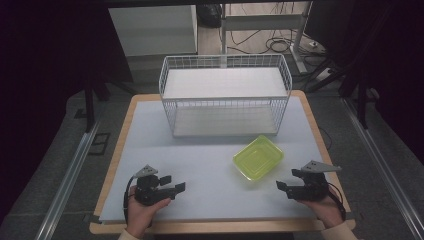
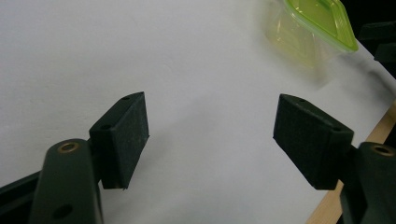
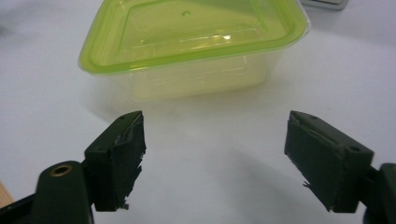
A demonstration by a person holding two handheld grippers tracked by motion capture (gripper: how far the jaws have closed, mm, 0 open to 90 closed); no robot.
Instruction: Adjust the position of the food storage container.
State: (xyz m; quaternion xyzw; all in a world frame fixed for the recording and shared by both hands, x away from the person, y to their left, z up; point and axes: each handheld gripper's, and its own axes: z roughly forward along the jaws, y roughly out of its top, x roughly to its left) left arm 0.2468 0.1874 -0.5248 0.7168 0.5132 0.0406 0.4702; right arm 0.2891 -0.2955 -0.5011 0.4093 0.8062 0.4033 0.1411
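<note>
While both tools rest near the table's (image 1: pixel 150 107) front edge, the yellow-green container (image 1: pixel 258 157) sits lid-on at 11 o'clock from the right gripper (image 1: pixel 286 189), near it. Right gripper jaws: released, nothing between. Left gripper (image 1: pixel 176 186), at 8 o'clock from the container: released, empty. The wire basket (image 1: pixel 225 102) stands at 12 o'clock.

I stand at a wood-edged table (image 1: pixel 306 107) covered by a pale grey mat (image 1: pixel 210 165). Beyond it I see a white cabinet (image 1: pixel 152 30), the metal legs of a desk (image 1: pixel 265 22) and loose cables (image 1: pixel 280 45) on a light floor. Grey carpet (image 1: pixel 60 150) and metal rails (image 1: pixel 67 182) flank me; the far sides lie dark.
</note>
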